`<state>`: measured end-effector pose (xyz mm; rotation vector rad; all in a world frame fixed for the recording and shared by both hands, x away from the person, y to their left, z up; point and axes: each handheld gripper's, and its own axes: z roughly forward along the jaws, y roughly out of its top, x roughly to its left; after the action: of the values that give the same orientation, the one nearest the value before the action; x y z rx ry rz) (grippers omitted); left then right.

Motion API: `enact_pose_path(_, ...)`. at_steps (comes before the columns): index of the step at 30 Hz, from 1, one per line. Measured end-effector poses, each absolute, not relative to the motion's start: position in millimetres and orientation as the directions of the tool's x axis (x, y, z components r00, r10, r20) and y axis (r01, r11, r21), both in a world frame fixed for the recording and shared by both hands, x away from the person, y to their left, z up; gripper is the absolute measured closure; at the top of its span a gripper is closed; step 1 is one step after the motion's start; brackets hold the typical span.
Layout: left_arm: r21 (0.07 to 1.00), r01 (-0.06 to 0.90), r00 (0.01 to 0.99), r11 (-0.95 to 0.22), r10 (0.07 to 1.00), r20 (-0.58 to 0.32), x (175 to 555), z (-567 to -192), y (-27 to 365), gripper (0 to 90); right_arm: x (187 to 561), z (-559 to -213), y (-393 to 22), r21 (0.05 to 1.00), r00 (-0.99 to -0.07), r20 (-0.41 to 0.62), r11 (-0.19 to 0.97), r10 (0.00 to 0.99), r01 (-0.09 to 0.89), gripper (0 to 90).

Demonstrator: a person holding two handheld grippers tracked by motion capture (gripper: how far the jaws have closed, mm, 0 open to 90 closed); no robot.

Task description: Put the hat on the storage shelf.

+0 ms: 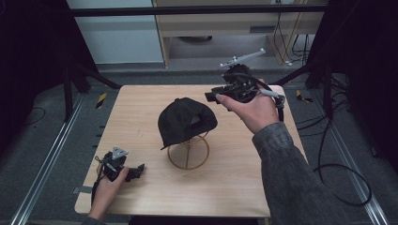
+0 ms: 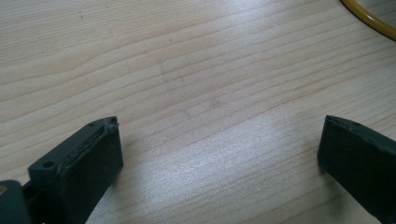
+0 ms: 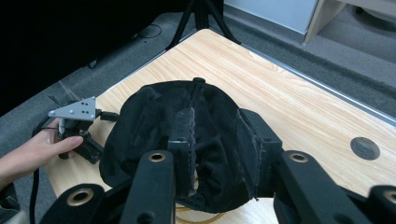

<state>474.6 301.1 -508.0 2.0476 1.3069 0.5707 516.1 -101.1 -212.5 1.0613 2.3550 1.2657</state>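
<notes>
A black cap [image 1: 187, 121] sits on a yellow wire stand [image 1: 187, 153] in the middle of the wooden table [image 1: 141, 108]. My right gripper [image 1: 213, 97] is held in the air just right of and behind the cap, pointing at it, apart from it. In the right gripper view its jaws [image 3: 217, 137] stand a little apart with nothing pressed between them, and the cap [image 3: 154, 121] lies beyond. My left gripper [image 1: 134, 170] rests at the table's front left, open wide over bare wood [image 2: 219, 140]. The stand's yellow ring [image 2: 369, 16] curves in at the upper right.
The person's left hand [image 3: 32, 151] holds the left gripper [image 3: 77, 123] near the table's corner. A round hole [image 3: 364, 148] is set in the tabletop. Dark frame posts [image 1: 70, 89] and cables [image 1: 338, 173] surround the table; a cabinet [image 1: 225, 28] stands behind.
</notes>
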Motion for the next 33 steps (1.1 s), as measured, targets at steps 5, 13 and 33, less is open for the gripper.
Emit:
enact_pose_path(5,0.710,0.635,0.413,-0.305,0.911,0.022,475,-508,301,0.0,513,-212,-110,0.810,-0.688,0.109,0.338,0.717,0.480,64.4)
enact_pose_path(13,0.710,0.635,0.413,-0.305,0.911,0.022,475,-508,301,0.0,509,-212,-122,0.815,-0.667,0.115,0.314,0.736,0.487,57.9)
enact_pose_path(33,0.710,0.635,0.413,-0.305,0.911,0.022,475,-508,301,0.0,502,-212,-153,0.825,-0.609,0.120,0.263,0.784,0.501,41.4)
